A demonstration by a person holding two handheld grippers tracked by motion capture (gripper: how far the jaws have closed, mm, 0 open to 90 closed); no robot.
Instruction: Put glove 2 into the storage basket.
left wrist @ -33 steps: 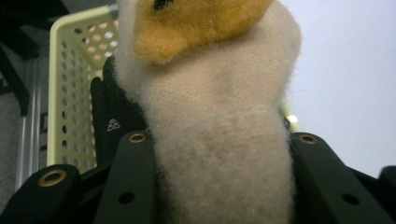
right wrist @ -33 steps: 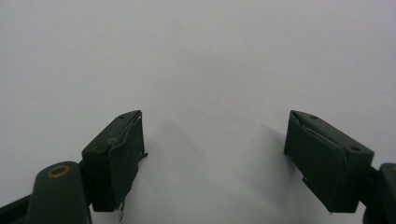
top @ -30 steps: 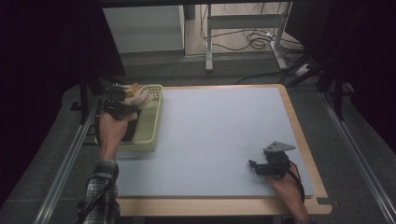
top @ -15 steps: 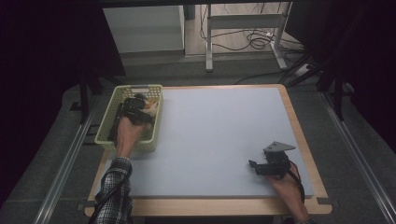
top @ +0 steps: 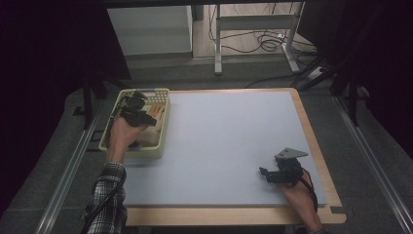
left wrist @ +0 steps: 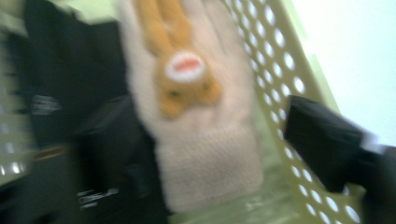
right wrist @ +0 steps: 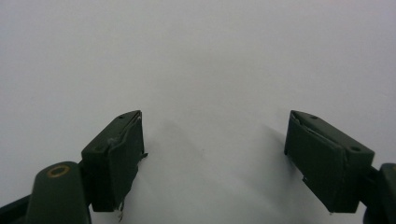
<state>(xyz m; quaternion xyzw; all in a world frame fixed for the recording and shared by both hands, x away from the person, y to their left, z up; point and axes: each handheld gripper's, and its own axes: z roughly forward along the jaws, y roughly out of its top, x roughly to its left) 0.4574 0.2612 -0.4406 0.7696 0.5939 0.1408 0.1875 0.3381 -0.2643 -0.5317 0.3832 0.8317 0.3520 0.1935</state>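
A cream knitted glove [left wrist: 201, 116] with an orange monkey figure lies in a pale green perforated basket [top: 163, 127] at the table's left edge. My left gripper [top: 147, 118] hovers over the basket, pointing down into it. In the left gripper view, my left gripper [left wrist: 215, 154] has its jaws on either side of the glove; they have just been opening, and the right one stands apart from the wool. The glove [top: 150, 137] rests on the basket floor. My right gripper [top: 265, 174] sits low at the table's near right, and in its own view my right gripper [right wrist: 215, 158] is open over bare mat.
Dark objects [left wrist: 70, 93] lie in the basket beside the glove. A blue-grey mat [top: 229, 141] covers the table inside a wooden border [top: 311, 136]. Metal rails [top: 68, 170] run along both sides. Desk legs and cables [top: 263, 46] stand beyond the far edge.
The left hand came back from the basket's far end toward its middle. The glove that it carried there now lies in the basket, and its jaws stand wider. The right hand kept still.
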